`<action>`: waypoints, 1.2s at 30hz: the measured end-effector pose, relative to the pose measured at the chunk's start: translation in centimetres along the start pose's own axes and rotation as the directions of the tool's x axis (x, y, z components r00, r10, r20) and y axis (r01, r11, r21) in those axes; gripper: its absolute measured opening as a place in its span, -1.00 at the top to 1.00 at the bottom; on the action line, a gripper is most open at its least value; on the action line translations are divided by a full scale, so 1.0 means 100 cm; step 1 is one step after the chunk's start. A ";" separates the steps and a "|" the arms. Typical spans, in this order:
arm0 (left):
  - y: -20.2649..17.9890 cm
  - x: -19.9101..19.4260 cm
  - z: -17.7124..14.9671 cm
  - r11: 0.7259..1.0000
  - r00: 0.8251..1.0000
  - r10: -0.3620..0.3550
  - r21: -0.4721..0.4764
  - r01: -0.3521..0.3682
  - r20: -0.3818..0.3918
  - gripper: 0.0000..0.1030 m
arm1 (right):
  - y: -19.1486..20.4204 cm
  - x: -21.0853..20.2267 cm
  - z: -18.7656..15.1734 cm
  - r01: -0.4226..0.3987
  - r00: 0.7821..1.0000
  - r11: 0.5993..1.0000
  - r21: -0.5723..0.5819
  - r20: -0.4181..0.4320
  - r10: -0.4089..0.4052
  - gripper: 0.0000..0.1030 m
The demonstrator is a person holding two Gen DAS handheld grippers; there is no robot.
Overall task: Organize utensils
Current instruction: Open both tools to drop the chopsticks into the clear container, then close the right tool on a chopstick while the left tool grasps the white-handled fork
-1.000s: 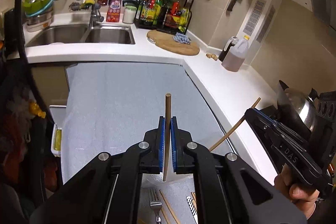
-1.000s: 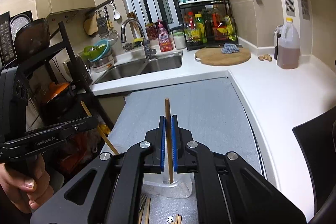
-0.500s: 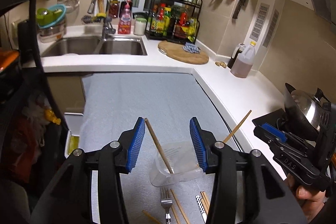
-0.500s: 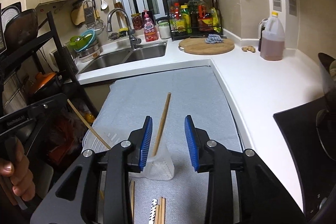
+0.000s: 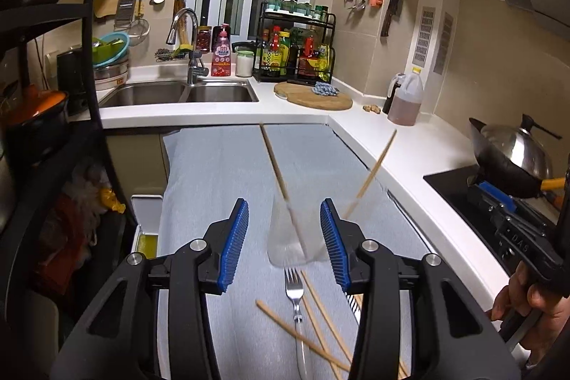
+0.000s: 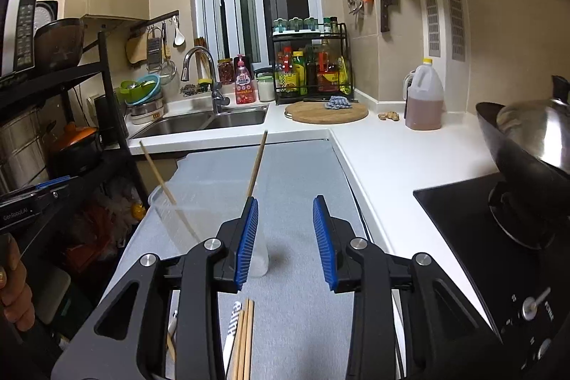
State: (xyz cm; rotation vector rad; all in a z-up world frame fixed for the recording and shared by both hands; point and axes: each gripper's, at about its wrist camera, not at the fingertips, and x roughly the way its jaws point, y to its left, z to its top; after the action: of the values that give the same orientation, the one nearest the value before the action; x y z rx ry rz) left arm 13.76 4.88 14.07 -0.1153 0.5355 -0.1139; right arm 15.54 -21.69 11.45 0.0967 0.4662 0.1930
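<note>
Progress: two chopsticks stand in the clear cup (image 5: 290, 237); the sorting is partly done, by my reading.
Done: first chopstick (image 5: 276, 168) leans toward the desk's far left; second chopstick (image 5: 372, 175) leans toward its right edge. Both have their lower ends inside the cup.
Left: a fork (image 5: 295, 291) and several loose chopsticks (image 5: 320, 319) lie flat on the grey mat (image 5: 221, 173) at the near edge of the desk. A patterned handle (image 6: 233, 319) lies beside them; what utensil it belongs to I cannot tell, the view being cut off.
Left claw (image 5: 284, 241): released, blue pads spread wide, nothing between them; the cup sits just beyond the gap.
Right claw (image 6: 285, 237): released, empty; the cup (image 6: 258, 255) is partly hidden behind its left pad.
Cup position: middle of the mat, closer to the near edge than the far one, upright.
Cup look: transparent thin plastic, hard to outline against the mat.
Chopstick look: plain light wood, slender, straight, crossing away from each other above the rim.
Fork look: polished metal, tines pointing toward the cup, handle partly under a chopstick.
</note>
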 end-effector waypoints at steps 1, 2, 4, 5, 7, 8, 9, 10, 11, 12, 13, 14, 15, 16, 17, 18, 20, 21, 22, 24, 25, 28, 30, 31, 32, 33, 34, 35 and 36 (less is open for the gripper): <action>0.000 -0.001 -0.009 1.000 1.000 0.001 -0.001 -0.001 -0.006 0.31 | -0.001 -0.005 -0.006 -0.003 1.000 1.000 0.002 -0.002 0.003 0.37; 0.000 -0.001 -0.016 1.000 1.000 -0.002 0.000 0.002 -0.012 0.38 | -0.002 -0.009 -0.012 -0.015 1.000 1.000 0.007 -0.008 0.015 0.37; 0.000 -0.001 -0.035 1.000 1.000 0.000 0.001 0.000 -0.031 0.48 | -0.004 -0.016 -0.028 -0.039 0.999 0.999 0.021 -0.036 0.040 0.39; 0.000 0.000 -0.046 1.000 0.999 0.000 0.000 0.000 -0.042 0.56 | -0.004 -0.019 -0.035 -0.039 0.998 0.999 0.026 -0.045 0.040 0.42; -0.001 -0.001 -0.063 1.000 0.999 -0.002 0.000 0.002 -0.050 0.60 | -0.005 -0.025 -0.051 -0.049 0.997 0.998 0.033 -0.065 0.051 0.49; -0.001 -0.001 -0.072 1.000 0.998 -0.001 0.001 0.002 -0.056 0.64 | -0.005 -0.028 -0.061 -0.056 0.995 0.998 0.033 -0.077 0.059 0.53; -0.002 -0.001 -0.082 1.000 0.998 -0.003 0.003 0.003 -0.064 0.65 | -0.005 -0.030 -0.072 -0.061 0.993 0.998 0.036 -0.098 0.064 0.61; -0.002 0.000 -0.090 1.000 0.997 -0.004 0.003 0.004 -0.071 0.65 | -0.004 -0.031 -0.081 -0.065 0.991 0.997 0.040 -0.113 0.070 0.68; -0.003 0.001 -0.101 1.000 0.996 -0.003 0.000 0.003 -0.085 0.65 | -0.005 -0.033 -0.092 -0.071 0.988 0.996 0.054 -0.135 0.078 0.70; -0.003 0.002 -0.108 1.000 0.996 -0.004 -0.004 0.003 -0.092 0.66 | -0.004 -0.034 -0.101 -0.076 0.985 0.995 0.065 -0.149 0.085 0.77; -0.003 0.001 -0.115 1.000 0.995 -0.005 -0.007 0.004 -0.096 0.66 | -0.004 -0.035 -0.110 -0.081 0.982 0.994 0.074 -0.163 0.092 0.83; -0.003 0.001 -0.123 1.000 0.995 -0.004 -0.005 0.003 -0.097 0.66 | -0.002 -0.036 -0.121 -0.088 0.978 0.993 0.078 -0.181 0.101 0.83; -0.003 0.001 -0.132 1.000 0.995 0.001 -0.001 -0.002 -0.100 0.66 | 0.000 -0.036 -0.131 -0.092 0.975 0.993 0.078 -0.196 0.106 0.83; -0.003 0.001 -0.137 1.000 0.995 0.005 0.000 -0.005 -0.104 0.66 | 0.001 -0.036 -0.140 -0.095 0.972 0.992 0.077 -0.210 0.109 0.83; -0.002 0.001 -0.144 1.000 0.994 0.007 -0.003 -0.007 -0.111 0.66 | 0.003 -0.035 -0.151 -0.100 0.966 0.992 0.079 -0.230 0.116 0.83; -0.001 0.002 -0.150 1.000 0.993 0.005 -0.009 -0.006 -0.121 0.66 | 0.005 -0.035 -0.158 -0.104 0.963 0.991 0.081 -0.243 0.121 0.83; 0.000 0.004 -0.158 1.000 0.990 0.010 -0.013 -0.012 -0.139 0.66 | 0.010 -0.034 -0.175 -0.107 0.953 0.991 0.078 -0.275 0.125 0.83; -0.001 0.005 -0.161 1.000 0.990 0.008 -0.017 -0.010 -0.143 0.66 | 0.012 -0.034 -0.181 -0.112 0.949 0.991 0.077 -0.287 0.130 0.83; -0.001 0.005 -0.162 1.000 0.989 0.002 -0.023 -0.006 -0.146 0.66 | 0.014 -0.034 -0.186 -0.117 0.946 0.990 0.075 -0.294 0.135 0.81; -0.001 0.006 -0.164 1.000 0.989 0.000 -0.026 -0.004 -0.149 0.66 | 0.019 -0.033 -0.196 -0.118 0.940 0.991 0.064 -0.314 0.132 0.81; -0.001 0.006 -0.165 1.000 0.988 -0.002 -0.029 -0.003 -0.152 0.66 | 0.021 -0.031 -0.200 -0.114 0.937 0.992 0.062 -0.324 0.128 0.81; -0.003 0.005 -0.170 0.999 0.987 -0.017 -0.039 0.011 -0.163 0.66 | 0.021 -0.030 -0.208 -0.105 0.933 0.993 0.062 -0.340 0.120 0.79; -0.006 0.004 -0.173 0.999 0.986 -0.020 -0.032 0.015 -0.168 0.66 | 0.023 -0.029 -0.210 -0.108 0.929 0.992 0.058 -0.349 0.122 0.78; -0.007 0.004 -0.175 0.999 0.985 -0.021 -0.030 0.016 -0.170 0.66 | 0.024 -0.029 -0.211 -0.109 0.928 0.993 0.053 -0.353 0.121 0.78; -0.008 0.004 -0.176 0.999 0.985 -0.024 -0.031 0.019 -0.173 0.66 | 0.024 -0.028 -0.213 -0.105 0.926 0.993 0.047 -0.358 0.115 0.78; -0.007 0.005 -0.178 0.999 0.984 -0.025 -0.033 0.019 -0.177 0.66 | 0.025 -0.028 -0.214 -0.105 0.926 0.993 0.045 -0.360 0.114 0.76; -0.007 0.005 -0.179 0.999 0.983 -0.026 -0.036 0.020 -0.181 0.66 | 0.025 -0.028 -0.214 -0.106 0.926 0.993 0.044 -0.360 0.114 0.76; -0.008 0.006 -0.180 0.999 0.983 -0.029 -0.039 0.022 -0.184 0.66 | 0.026 -0.027 -0.214 -0.105 0.925 0.994 0.040 -0.362 0.113 0.76; -0.008 0.006 -0.181 0.999 0.982 -0.034 -0.045 0.026 -0.187 0.66 | 0.027 -0.028 -0.215 -0.104 0.925 0.994 0.034 -0.364 0.109 0.76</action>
State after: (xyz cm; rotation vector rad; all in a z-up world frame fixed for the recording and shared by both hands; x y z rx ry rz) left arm 4.91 2.53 -1.62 -0.1550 0.7247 -0.1442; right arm 2.91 -18.63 -6.06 0.1006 0.8359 0.3172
